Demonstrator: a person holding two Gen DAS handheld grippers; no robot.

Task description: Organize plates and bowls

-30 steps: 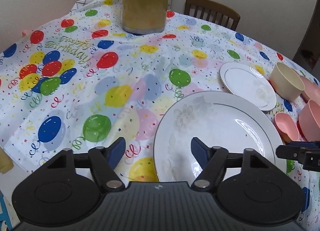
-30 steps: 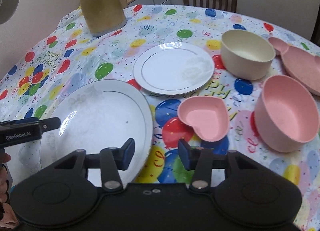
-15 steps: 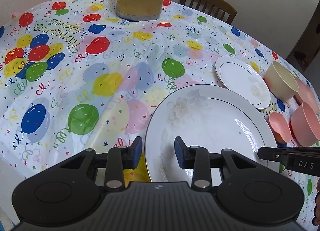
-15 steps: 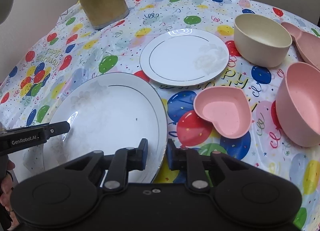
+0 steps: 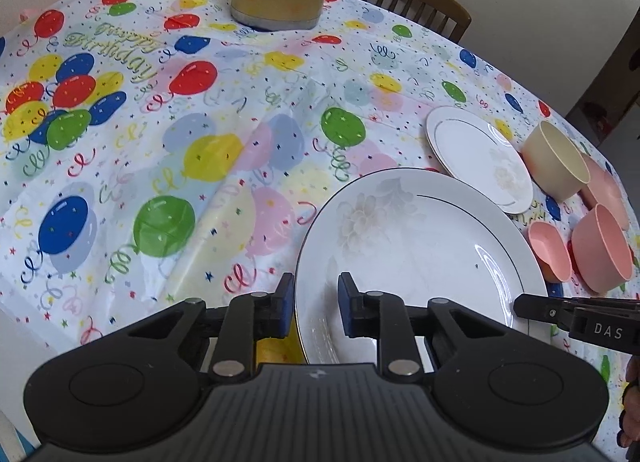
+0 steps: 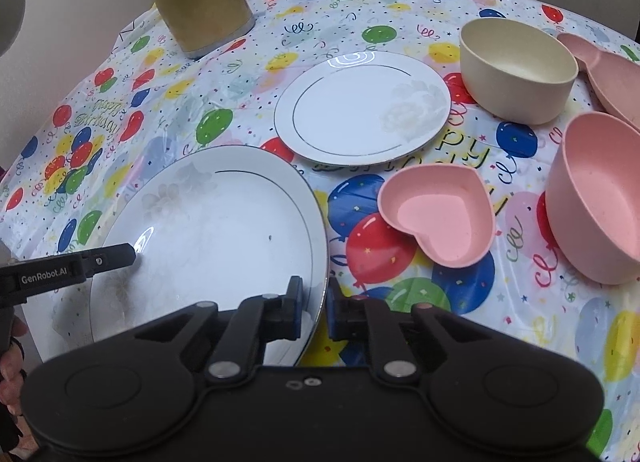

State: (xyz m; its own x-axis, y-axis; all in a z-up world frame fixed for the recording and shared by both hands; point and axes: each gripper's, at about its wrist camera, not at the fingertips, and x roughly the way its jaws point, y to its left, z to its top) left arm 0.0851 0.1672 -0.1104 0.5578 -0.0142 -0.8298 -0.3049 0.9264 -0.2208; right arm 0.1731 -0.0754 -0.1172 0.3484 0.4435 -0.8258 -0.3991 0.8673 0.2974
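**Left wrist view: both grippers closing on the big plate's rim**

Left wrist view: your left gripper (image 5: 312, 304) straddles the near-left rim of the large dinner plate (image 5: 420, 246), one pad outside, one on the plate face. The jaws are closing, with a gap visible on the inner side, so not clamped yet. Your right gripper (image 6: 314, 308) straddles the plate's near-right rim (image 6: 320, 262), jaws closing and almost on it. The plate lies flat on the balloon tablecloth (image 5: 160, 141), just beside the smaller plate (image 6: 360, 109).

Risk: a glossy thin rim pinched at two points could slip or tip if you lift unevenly. The heart-shaped pink dish (image 6: 436, 213) sits near the right rim and could get knocked. The plastic cloth could drag.

Compared with a second ago, both sets of jaws have narrowed a lot and the plate rim now sits between them; before, they stood wide.
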